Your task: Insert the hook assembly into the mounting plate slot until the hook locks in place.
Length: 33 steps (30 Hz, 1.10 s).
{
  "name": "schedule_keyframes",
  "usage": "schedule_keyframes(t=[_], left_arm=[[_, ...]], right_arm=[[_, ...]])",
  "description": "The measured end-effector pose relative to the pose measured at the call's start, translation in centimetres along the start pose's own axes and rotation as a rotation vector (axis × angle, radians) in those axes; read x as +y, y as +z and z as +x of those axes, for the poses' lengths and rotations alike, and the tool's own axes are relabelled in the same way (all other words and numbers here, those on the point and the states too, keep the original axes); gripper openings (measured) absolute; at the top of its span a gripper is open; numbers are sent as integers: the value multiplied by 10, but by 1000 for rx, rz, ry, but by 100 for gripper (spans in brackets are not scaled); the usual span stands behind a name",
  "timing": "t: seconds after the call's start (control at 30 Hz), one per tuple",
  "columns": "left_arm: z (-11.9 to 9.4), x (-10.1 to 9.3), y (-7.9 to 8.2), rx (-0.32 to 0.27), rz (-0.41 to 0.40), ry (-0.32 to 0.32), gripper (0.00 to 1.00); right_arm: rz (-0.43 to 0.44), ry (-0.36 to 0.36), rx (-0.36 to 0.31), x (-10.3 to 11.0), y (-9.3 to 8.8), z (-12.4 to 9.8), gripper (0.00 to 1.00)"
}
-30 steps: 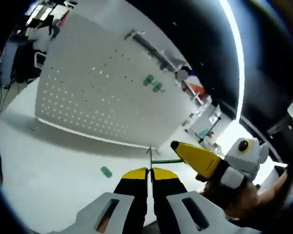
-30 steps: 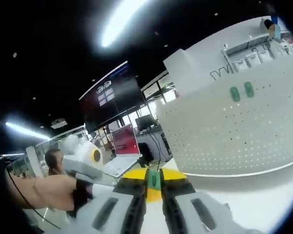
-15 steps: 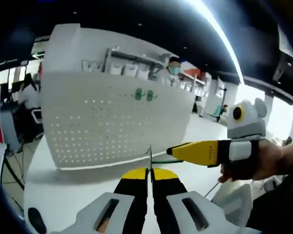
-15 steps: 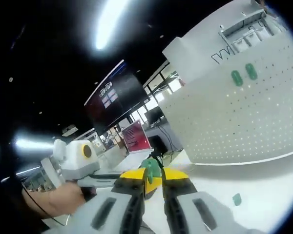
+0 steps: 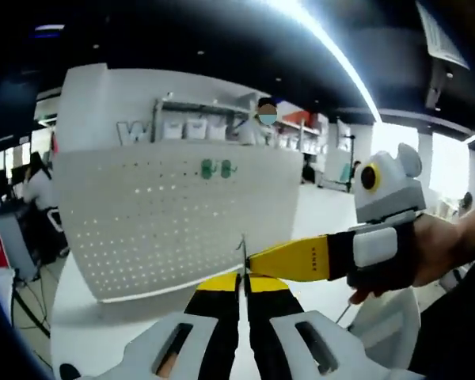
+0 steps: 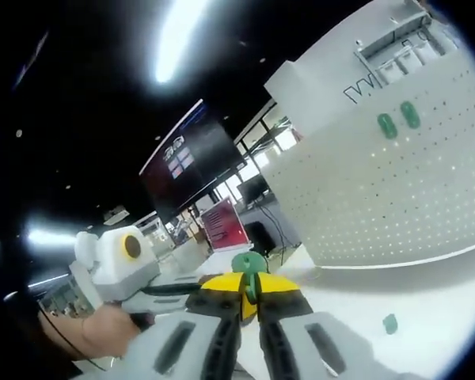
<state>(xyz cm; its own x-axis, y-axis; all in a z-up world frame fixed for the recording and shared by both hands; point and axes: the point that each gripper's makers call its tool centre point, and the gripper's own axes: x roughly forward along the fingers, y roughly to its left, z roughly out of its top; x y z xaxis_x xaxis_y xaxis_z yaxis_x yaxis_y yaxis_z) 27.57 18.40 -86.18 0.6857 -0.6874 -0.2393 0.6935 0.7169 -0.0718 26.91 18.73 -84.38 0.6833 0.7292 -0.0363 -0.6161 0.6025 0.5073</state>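
Left gripper view. The left gripper (image 5: 242, 279) rose from the bottom of the view, its yellow-tipped black jaws pressed together on a thin metal wire (image 5: 243, 252) that stood up from between the tips. The right gripper (image 5: 257, 260) came in from the right, held by a hand (image 5: 439, 249); its yellow jaw tip lay just beside the wire, above the left gripper's tips. Whether it touched the wire could not be told here. Behind stood a white perforated board (image 5: 174, 214), upright on a white worktop (image 5: 103, 332), running along the worktop's far edge. Two green pieces (image 5: 215, 167) sat side by side near the board's upper edge. A person (image 5: 267, 116) showed beyond the board's top edge.

Right gripper view. The right gripper (image 6: 244, 286) rose from the bottom of the view, its jaws closed on a green hook piece (image 6: 246, 264) whose rounded head stood up above the yellow tips. The left gripper (image 6: 162, 289) entered from the left, held by a hand (image 6: 107, 332), its jaws reaching to just beside the right gripper's tips. The perforated board (image 6: 380, 198) stood at the right, the two green pieces (image 6: 399, 119) near its upper edge. One small green part (image 6: 390, 323) lay on the worktop (image 6: 427, 309) in front of the board, well apart from the grippers. A dark screen (image 6: 186, 158) hung beyond the board's left edge.
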Motion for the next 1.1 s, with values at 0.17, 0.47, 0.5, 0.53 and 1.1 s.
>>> schedule_keyframes(t=[0.17, 0.47, 0.5, 0.53, 1.1], left_arm=[[0, 0, -2, 1, -18, 8, 2], [0, -2, -17, 51, -12, 6, 4], [1, -2, -20, 64, -23, 0, 4], [1, -2, -22, 72, -30, -4, 4], [-5, -12, -31, 57, -189, -89, 55]], right_arm=[[-13, -12, -2, 0, -1, -1, 1], [-19, -24, 36, -5, -15, -2, 1], [-6, -23, 43, -6, -16, -2, 1], [3, -18, 53, -8, -18, -2, 1], [-64, -57, 32, -25, -4, -16, 0]])
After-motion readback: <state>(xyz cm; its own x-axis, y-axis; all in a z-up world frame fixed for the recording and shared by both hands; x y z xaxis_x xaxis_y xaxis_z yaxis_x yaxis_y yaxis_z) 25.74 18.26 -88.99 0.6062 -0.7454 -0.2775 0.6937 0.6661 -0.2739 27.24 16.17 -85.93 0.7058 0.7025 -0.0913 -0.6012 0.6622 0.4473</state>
